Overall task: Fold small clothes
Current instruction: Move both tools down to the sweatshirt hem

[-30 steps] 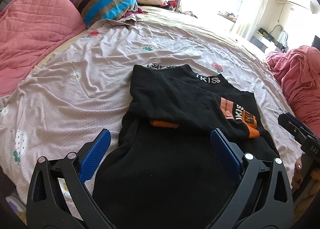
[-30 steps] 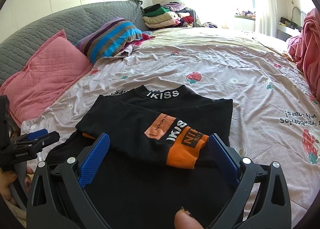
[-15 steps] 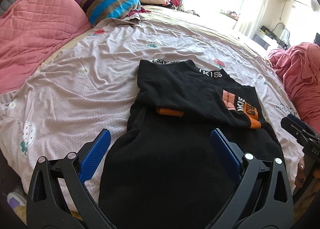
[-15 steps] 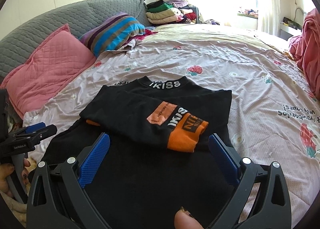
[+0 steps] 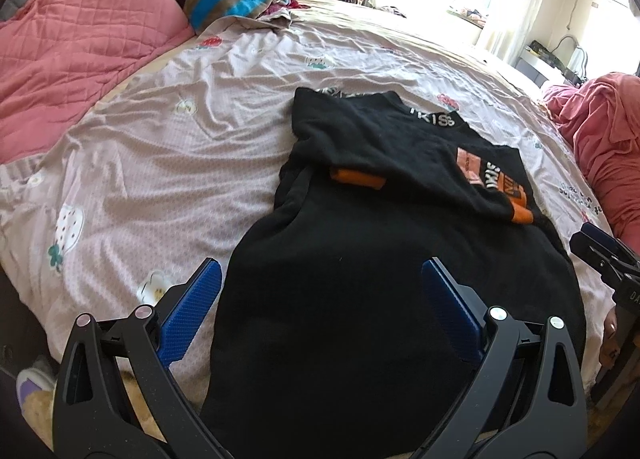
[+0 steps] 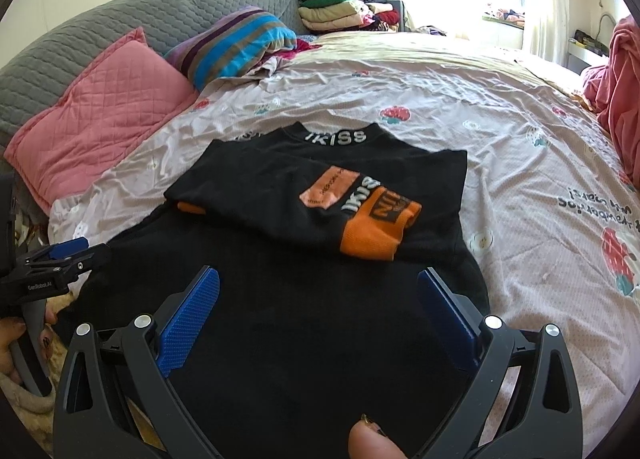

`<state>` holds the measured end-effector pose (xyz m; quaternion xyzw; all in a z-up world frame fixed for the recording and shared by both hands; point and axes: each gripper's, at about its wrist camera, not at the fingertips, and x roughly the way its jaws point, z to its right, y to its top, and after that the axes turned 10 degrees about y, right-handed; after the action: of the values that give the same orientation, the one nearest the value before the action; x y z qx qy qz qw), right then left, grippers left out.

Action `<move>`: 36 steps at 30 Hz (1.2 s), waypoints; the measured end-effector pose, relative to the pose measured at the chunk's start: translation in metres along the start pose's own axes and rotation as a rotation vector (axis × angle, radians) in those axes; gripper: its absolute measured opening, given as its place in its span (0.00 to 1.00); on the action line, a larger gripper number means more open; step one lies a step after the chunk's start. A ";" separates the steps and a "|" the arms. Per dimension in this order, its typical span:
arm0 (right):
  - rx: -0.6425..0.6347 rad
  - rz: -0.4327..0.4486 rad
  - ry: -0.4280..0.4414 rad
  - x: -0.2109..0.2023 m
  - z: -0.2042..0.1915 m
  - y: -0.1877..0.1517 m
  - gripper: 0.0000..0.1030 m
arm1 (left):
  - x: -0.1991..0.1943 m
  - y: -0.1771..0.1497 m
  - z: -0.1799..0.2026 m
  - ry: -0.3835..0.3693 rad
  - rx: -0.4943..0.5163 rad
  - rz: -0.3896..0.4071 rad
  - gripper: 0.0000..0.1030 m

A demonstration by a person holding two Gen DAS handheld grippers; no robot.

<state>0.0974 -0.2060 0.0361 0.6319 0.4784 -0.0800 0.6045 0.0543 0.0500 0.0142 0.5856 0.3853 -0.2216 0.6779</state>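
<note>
A black sweater (image 6: 304, 299) with orange cuffs lies flat on the near part of a pink strawberry-print bedsheet (image 6: 520, 163), its sleeves folded across the chest. The left gripper (image 5: 320, 299) and right gripper (image 6: 318, 295) hover above its near hem, jaws spread wide and empty. A pink pillow (image 6: 100, 107) sits far left.

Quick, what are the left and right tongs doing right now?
Left tongs: open, holding nothing.
Right tongs: open, holding nothing, above the black top.
</note>
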 end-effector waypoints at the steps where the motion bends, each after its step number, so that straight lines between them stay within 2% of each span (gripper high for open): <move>1: 0.000 -0.006 -0.002 0.001 0.000 -0.002 0.96 | 0.000 -0.002 -0.002 0.001 -0.002 -0.002 0.91; 20: 0.010 -0.083 -0.036 -0.005 0.008 -0.030 0.96 | -0.014 -0.035 -0.048 0.032 -0.046 -0.021 0.91; 26: 0.021 -0.092 -0.045 -0.008 0.011 -0.034 0.96 | -0.022 -0.043 -0.051 -0.054 -0.027 -0.038 0.90; 29: 0.022 -0.089 -0.052 -0.012 0.014 -0.035 0.96 | -0.021 -0.047 -0.053 -0.083 0.007 -0.071 0.81; 33: 0.030 -0.083 -0.063 -0.019 0.018 -0.039 0.95 | -0.014 -0.053 -0.061 -0.134 0.018 -0.142 0.62; 36: 0.036 -0.081 -0.072 -0.023 0.022 -0.041 0.95 | -0.011 -0.055 -0.062 -0.157 0.050 -0.182 0.57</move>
<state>0.0666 -0.2438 0.0180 0.6196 0.4798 -0.1357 0.6062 -0.0103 0.0964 -0.0126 0.5456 0.3769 -0.3371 0.6683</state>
